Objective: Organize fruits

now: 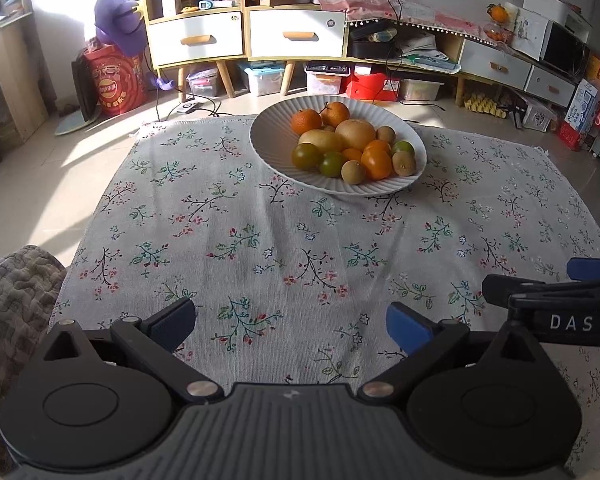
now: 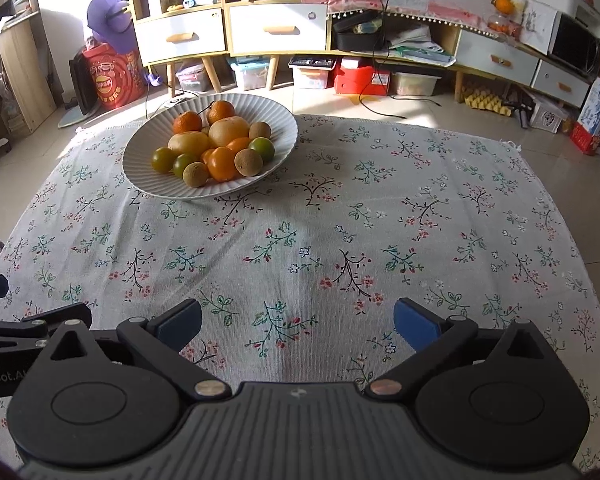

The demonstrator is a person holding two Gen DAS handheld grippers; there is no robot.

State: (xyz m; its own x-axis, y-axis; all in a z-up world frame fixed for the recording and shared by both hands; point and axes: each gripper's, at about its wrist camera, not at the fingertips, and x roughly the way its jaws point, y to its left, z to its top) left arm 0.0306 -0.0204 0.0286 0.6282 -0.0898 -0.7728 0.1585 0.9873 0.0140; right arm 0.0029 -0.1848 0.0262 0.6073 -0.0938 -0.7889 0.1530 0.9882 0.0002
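Left gripper (image 1: 291,326) and right gripper (image 2: 297,322): fingers spread wide on both, nothing between them, both low over the near edge of the floral tablecloth (image 2: 340,232), side by side, aimed across the table. One white ribbed bowl (image 1: 268,136) sits at the far side of the cloth, well apart from both grippers. In it, as far as countable: about five oranges (image 1: 306,121), two big yellow fruits (image 1: 355,133), three green ones (image 1: 306,156), three small brown ones (image 1: 353,171).
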